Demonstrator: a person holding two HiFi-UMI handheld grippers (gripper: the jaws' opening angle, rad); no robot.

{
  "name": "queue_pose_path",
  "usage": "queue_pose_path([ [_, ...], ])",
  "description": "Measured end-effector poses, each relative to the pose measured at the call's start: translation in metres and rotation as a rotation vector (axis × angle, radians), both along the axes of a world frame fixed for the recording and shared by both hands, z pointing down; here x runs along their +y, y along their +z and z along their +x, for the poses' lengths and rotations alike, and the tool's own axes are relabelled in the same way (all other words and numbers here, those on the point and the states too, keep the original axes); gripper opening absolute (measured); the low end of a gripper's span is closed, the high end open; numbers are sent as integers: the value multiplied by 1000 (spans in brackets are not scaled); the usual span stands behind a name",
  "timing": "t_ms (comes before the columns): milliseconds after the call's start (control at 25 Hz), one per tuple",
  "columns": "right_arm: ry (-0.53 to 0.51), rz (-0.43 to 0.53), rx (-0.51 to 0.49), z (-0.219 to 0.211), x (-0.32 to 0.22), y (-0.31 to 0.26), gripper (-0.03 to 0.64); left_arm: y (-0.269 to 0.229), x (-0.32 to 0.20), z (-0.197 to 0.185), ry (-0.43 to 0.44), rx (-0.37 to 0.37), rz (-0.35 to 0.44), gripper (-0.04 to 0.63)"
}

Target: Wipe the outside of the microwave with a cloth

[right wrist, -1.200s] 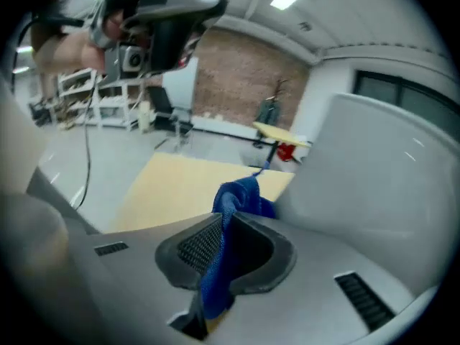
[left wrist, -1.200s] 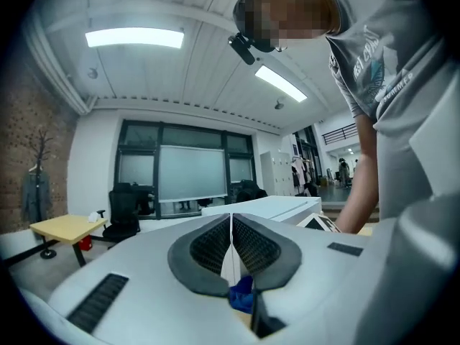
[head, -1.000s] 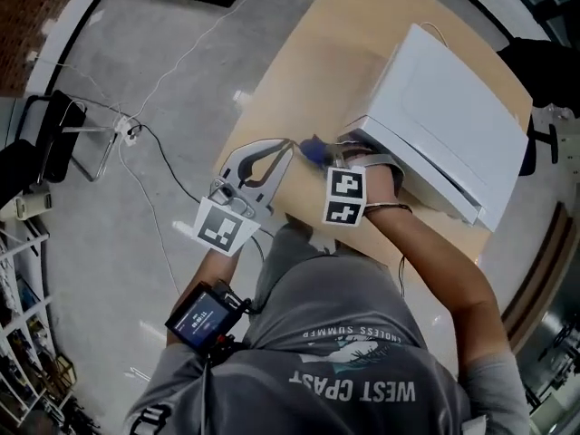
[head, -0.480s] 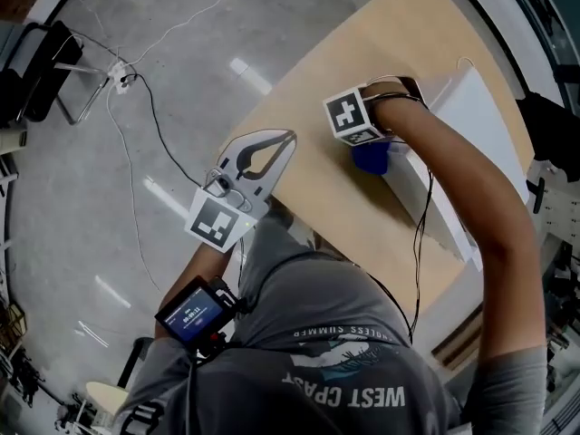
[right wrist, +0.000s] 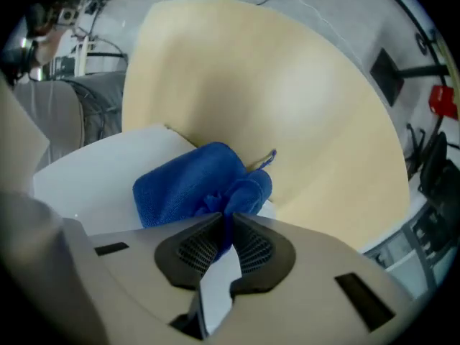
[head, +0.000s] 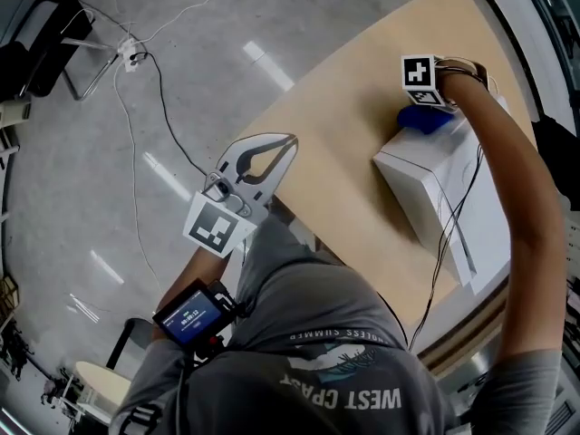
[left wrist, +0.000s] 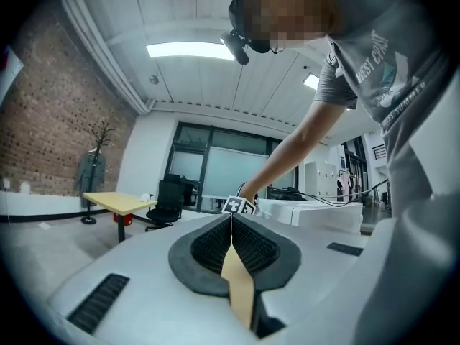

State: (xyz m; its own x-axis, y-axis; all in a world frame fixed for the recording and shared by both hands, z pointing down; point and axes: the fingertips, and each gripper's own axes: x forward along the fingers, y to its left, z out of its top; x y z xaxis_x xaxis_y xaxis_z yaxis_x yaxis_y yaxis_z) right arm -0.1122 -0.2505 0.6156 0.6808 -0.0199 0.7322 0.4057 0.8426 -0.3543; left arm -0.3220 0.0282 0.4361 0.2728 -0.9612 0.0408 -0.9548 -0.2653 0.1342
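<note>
You're working in an open office or lab-style workroom: a pale wooden desk (head: 335,143) stands on a polished grey floor (head: 109,243), with loose cables (head: 136,161) trailing across it. Around you are a brick wall (left wrist: 43,128), glass partitions (left wrist: 215,167) in dark frames, and a black office chair (left wrist: 170,196) beside a yellow table (left wrist: 118,203). A coat stand (left wrist: 92,171) stands by the wall, and a long light panel (left wrist: 190,49) is set in the white ceiling.

The left gripper (left wrist: 231,220), jaws together and empty, faces an arm (left wrist: 302,146) stretched toward the white microwave (left wrist: 320,214).
</note>
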Motion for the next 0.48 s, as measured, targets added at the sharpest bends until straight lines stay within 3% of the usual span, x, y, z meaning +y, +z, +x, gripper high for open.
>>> queue_pose_path([
  [120,5,2,-17,-2,-5,8,54,4,-6,6,27,-6,-9,23],
  [320,-35,-221,-4,-16,85,53,54,16,-16,20,63,-10,-38,23],
  [400,-81,-190,20,-12,74,58,54,18,-19,22,68,-14,-45,23],
  [480,-53,-102,16,-4,36,54,54,18,-20,21,66,-14,-47,23],
])
